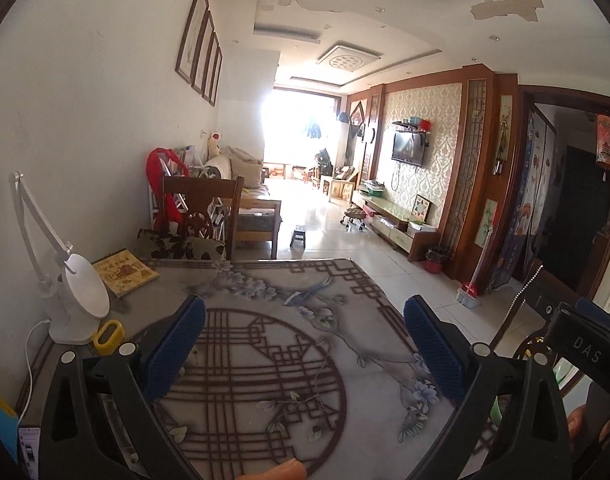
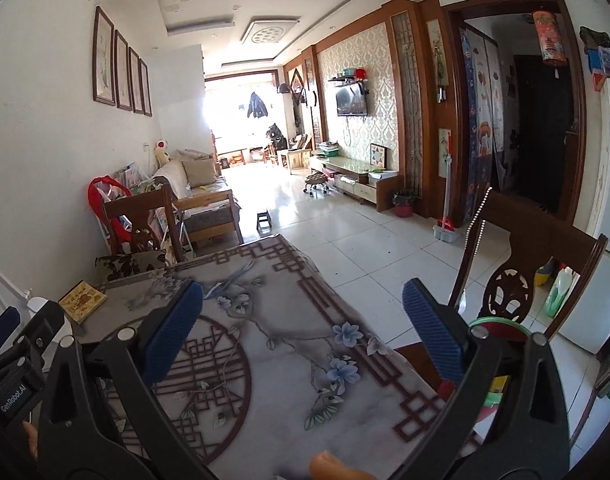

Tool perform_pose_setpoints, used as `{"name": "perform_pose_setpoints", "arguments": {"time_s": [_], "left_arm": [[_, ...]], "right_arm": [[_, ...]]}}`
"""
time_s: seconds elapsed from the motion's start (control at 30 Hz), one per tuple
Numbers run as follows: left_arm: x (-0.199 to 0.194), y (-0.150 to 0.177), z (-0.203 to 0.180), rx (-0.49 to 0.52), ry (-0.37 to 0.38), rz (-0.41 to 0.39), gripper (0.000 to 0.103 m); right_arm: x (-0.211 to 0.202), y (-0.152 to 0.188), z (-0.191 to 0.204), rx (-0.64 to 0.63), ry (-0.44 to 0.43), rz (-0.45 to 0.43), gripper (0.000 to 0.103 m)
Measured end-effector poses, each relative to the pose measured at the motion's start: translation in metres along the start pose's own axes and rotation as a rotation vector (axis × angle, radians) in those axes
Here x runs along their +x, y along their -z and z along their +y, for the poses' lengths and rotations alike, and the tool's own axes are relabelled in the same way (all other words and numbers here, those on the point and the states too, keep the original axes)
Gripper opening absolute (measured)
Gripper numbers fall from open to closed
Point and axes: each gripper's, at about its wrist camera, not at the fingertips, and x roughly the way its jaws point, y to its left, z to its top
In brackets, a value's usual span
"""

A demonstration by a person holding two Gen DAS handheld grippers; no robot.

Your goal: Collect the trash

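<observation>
My left gripper [image 1: 304, 310] is open and empty, held above the patterned table [image 1: 305, 280]. My right gripper [image 2: 303, 294] is open and empty over the table's right edge [image 2: 345, 320]. An orange object shows at the bottom edge of the left wrist view [image 1: 281, 472] and of the right wrist view [image 2: 329, 466]; what it is cannot be told. No clear trash item shows on the table. The right gripper's body shows at the right of the left wrist view [image 1: 577, 344]. The left gripper's body shows at the left of the right wrist view [image 2: 17, 364].
A white desk lamp [image 1: 73, 304], a yellow tape dispenser [image 1: 109, 336] and a yellow book [image 1: 125, 272] sit at the table's left. Wooden chairs stand at the far end [image 1: 201, 208] and the right side [image 2: 517, 280]. Tiled floor [image 2: 365, 240] lies to the right.
</observation>
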Motion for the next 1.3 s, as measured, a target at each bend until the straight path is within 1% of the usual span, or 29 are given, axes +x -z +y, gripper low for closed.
{"name": "perform_pose_setpoints", "arguments": {"time_s": [0.13,0.4,0.7,0.9,1.3], "left_arm": [[0.006,0.001,-0.001,-0.013,0.019,0.034,0.095],[0.019,0.003,-0.009,0.008,0.034,0.083,0.095],[0.030,0.002,-0.001,-0.012,0.047,0.128,0.095],[0.035,0.000,0.001,-0.012,0.040,0.140,0.095],[0.048,0.002,-0.001,-0.005,0.038,0.165,0.095]], "right_arm": [[-0.003,-0.002,-0.004,-0.008,0.013,-0.001,0.098],[0.005,0.002,-0.012,0.001,0.029,0.036,0.098],[0.014,0.000,-0.001,-0.036,0.032,0.055,0.098],[0.015,0.000,0.002,-0.032,0.025,0.054,0.098],[0.021,0.000,0.001,-0.018,0.040,0.061,0.098]]}}
